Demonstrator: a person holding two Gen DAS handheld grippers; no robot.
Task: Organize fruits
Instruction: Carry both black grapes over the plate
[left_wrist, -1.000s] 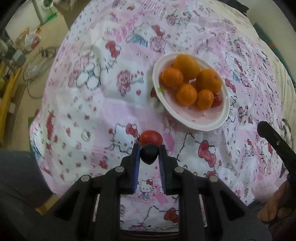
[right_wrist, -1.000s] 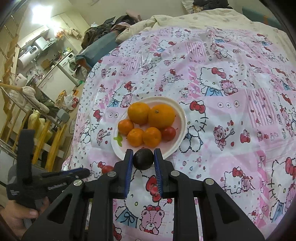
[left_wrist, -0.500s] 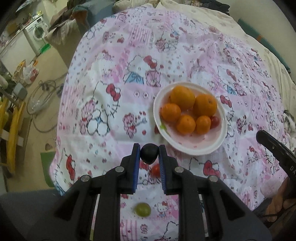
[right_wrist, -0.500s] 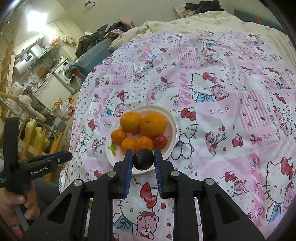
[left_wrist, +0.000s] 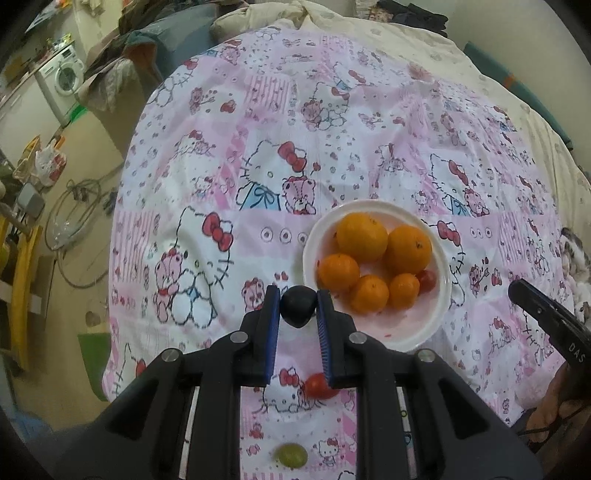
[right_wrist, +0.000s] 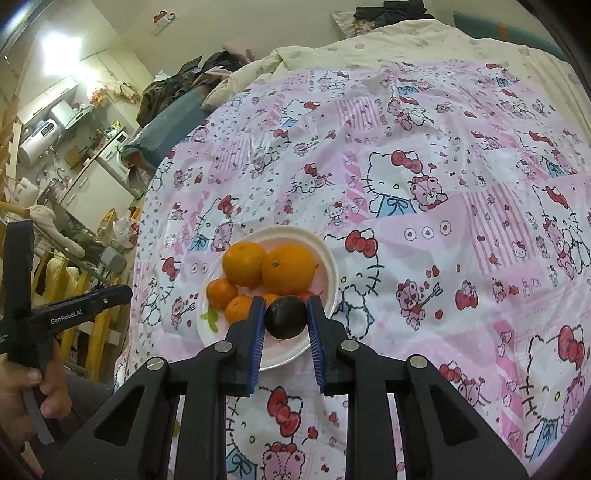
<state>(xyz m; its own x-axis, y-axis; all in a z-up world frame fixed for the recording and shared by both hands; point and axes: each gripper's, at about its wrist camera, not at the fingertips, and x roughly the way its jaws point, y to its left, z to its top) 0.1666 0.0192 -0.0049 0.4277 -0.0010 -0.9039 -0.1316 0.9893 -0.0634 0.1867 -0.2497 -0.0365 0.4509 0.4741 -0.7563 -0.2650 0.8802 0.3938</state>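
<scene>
To my left stands a white washing machine (left_wrist: 62, 79) on a beige floor (left_wrist: 88, 147). Clothes (right_wrist: 173, 86) lie heaped against the pale wall (right_wrist: 229, 22).

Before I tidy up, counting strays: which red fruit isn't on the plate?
The red tomato lying on the cloth near the left claw, short of the plate. The other red one sits inside, beside the oranges.

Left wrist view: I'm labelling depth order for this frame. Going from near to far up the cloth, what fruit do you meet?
Green grape → loose red tomato → dark fruit clamped in the left gripper → small oranges on the white plate → the two big oranges at the plate's far side.
</scene>
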